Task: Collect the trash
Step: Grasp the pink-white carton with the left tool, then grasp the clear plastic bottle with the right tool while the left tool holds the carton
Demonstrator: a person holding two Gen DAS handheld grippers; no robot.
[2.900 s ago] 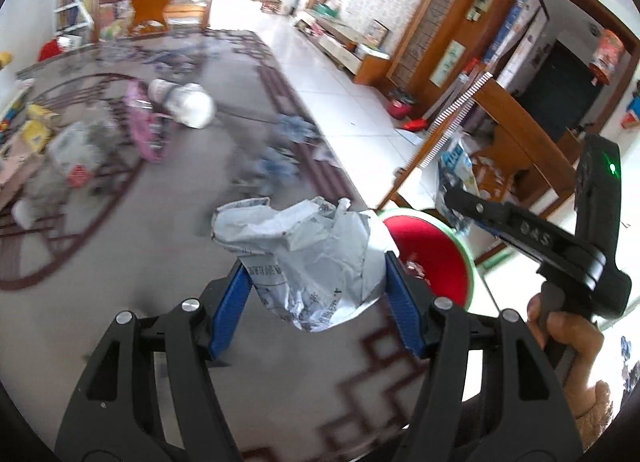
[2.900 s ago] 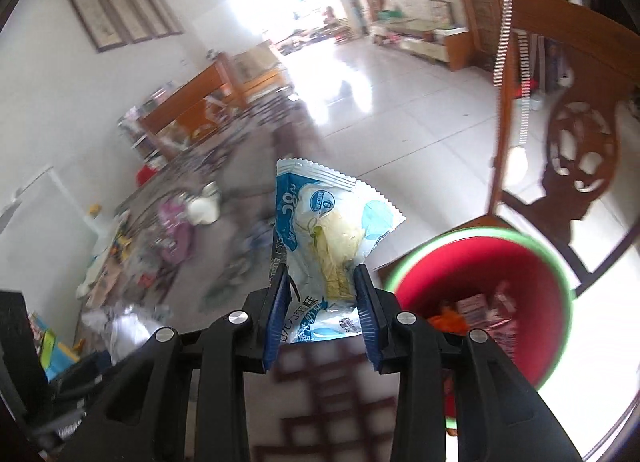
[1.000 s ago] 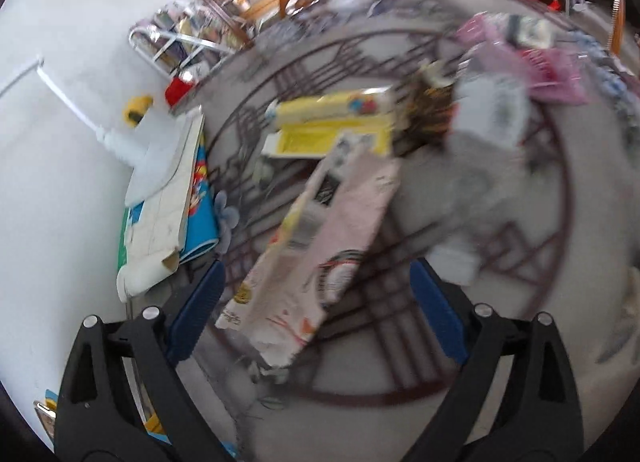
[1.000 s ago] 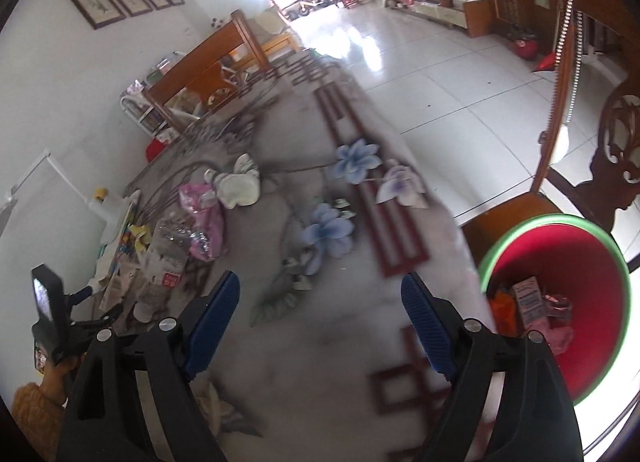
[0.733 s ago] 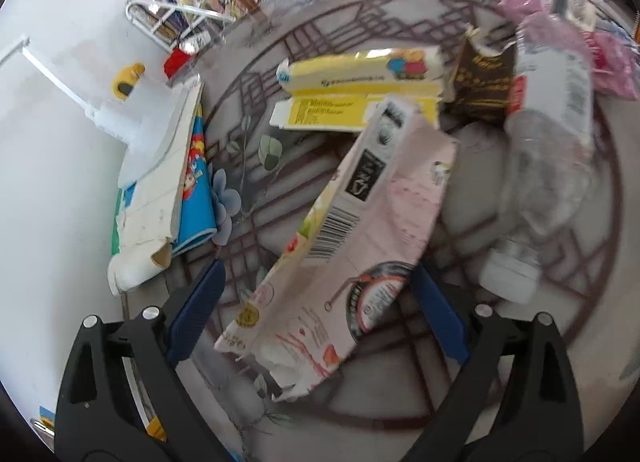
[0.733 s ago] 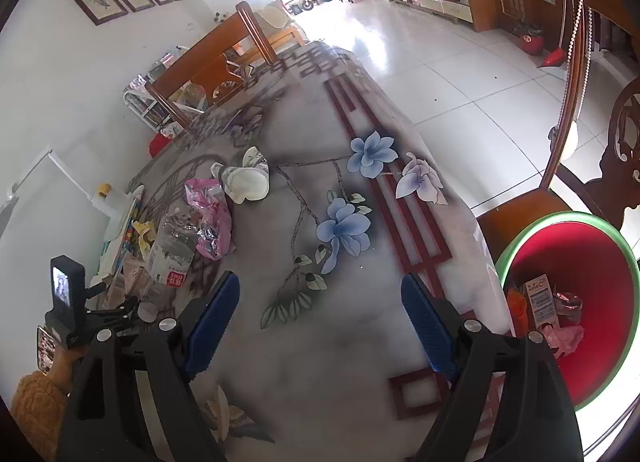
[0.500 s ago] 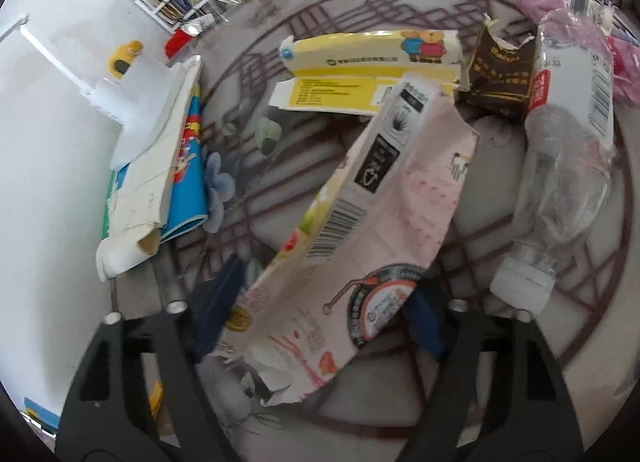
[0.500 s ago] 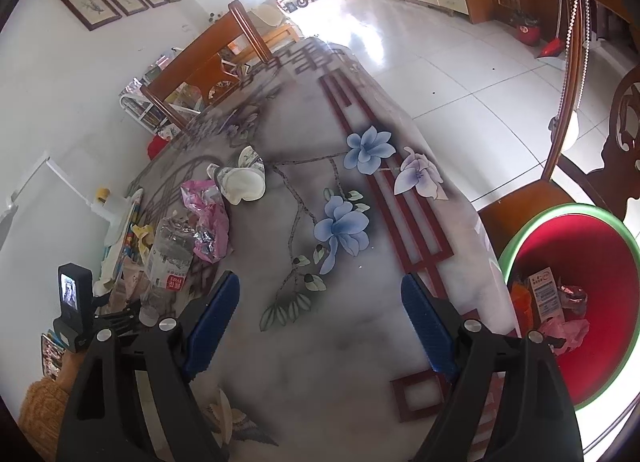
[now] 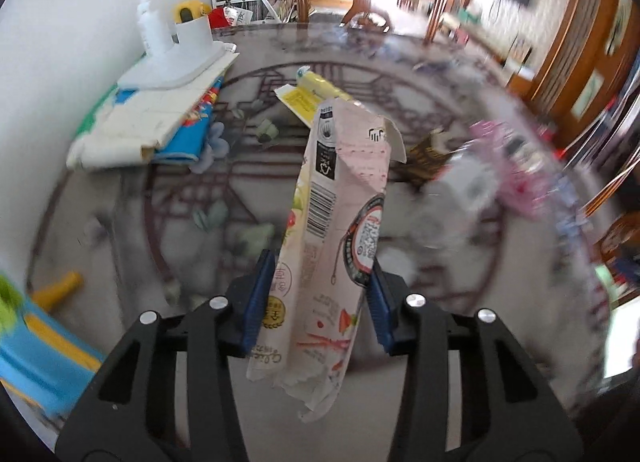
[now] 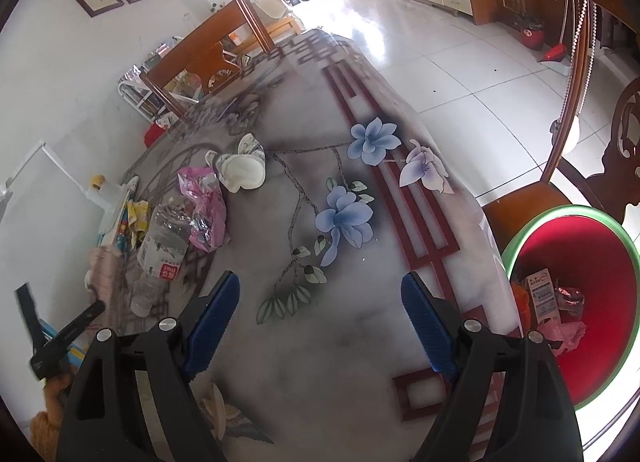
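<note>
My left gripper point(image 9: 318, 300) is shut on a flattened pink carton point(image 9: 340, 230) and holds it upright above the table. The carton also shows in the right wrist view point(image 10: 105, 262) at the far left. My right gripper point(image 10: 320, 318) is open and empty over the flowered tablecloth point(image 10: 340, 342). A red bin with a green rim point(image 10: 580, 302) stands beside the table at the right and holds several wrappers. On the table lie a crushed clear bottle point(image 10: 164, 242), a pink wrapper point(image 10: 204, 202), a white crumpled cup point(image 10: 240, 170) and a yellow box point(image 9: 312, 98).
A white lamp base on a stack of books point(image 9: 160, 102) sits at the table's wall side. A brown wrapper point(image 9: 424, 158) lies behind the carton. Wooden chairs stand at the far end point(image 10: 216, 54) and beside the bin point(image 10: 600, 134). A blue and yellow toy point(image 9: 36, 346) lies at the near left.
My left gripper has closed on the pink carton and lifted it off the table, turning to face along the table. The right gripper stays open and nearly still.
</note>
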